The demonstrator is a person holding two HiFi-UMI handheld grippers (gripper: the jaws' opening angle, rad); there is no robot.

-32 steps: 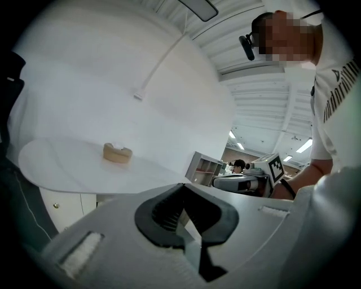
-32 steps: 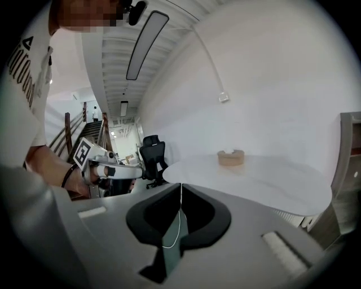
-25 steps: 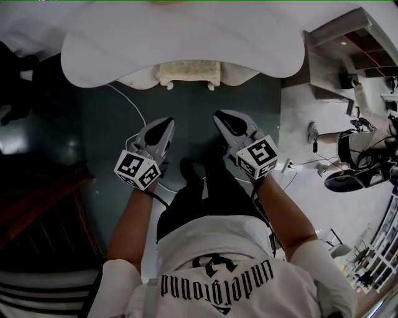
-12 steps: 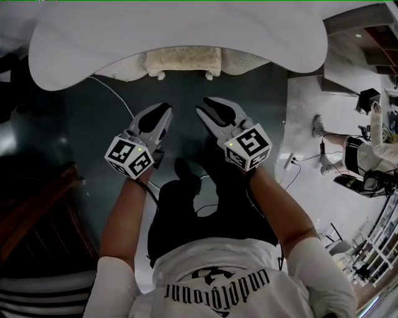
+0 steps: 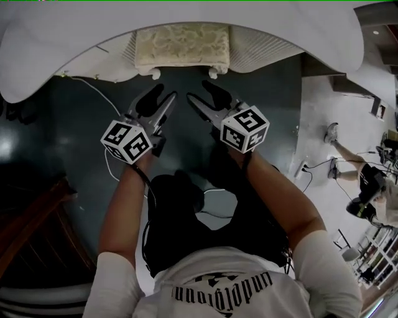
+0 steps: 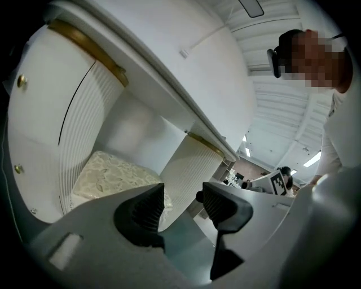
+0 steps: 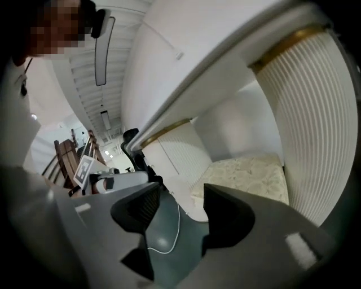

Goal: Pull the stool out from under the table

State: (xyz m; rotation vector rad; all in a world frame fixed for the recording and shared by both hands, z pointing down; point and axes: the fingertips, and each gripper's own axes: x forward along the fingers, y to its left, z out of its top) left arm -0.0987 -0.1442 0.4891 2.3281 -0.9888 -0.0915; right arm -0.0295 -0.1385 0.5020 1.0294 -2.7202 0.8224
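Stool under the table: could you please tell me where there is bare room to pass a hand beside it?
Free: the dark floor in front of the stool, ahead of its two front legs. Left of that lies a white cable. Crowded: both sides of the stool, hemmed by ribbed panels of the table.

The head view is dim. The dark floor (image 5: 81, 161) goes almost black at the left, with one pale shine on it. The white table (image 5: 186, 12) looks bright. Both gripper views are brighter, with black corners and curved edges. A ceiling light (image 6: 312, 160) glows. Close-up parts look soft.
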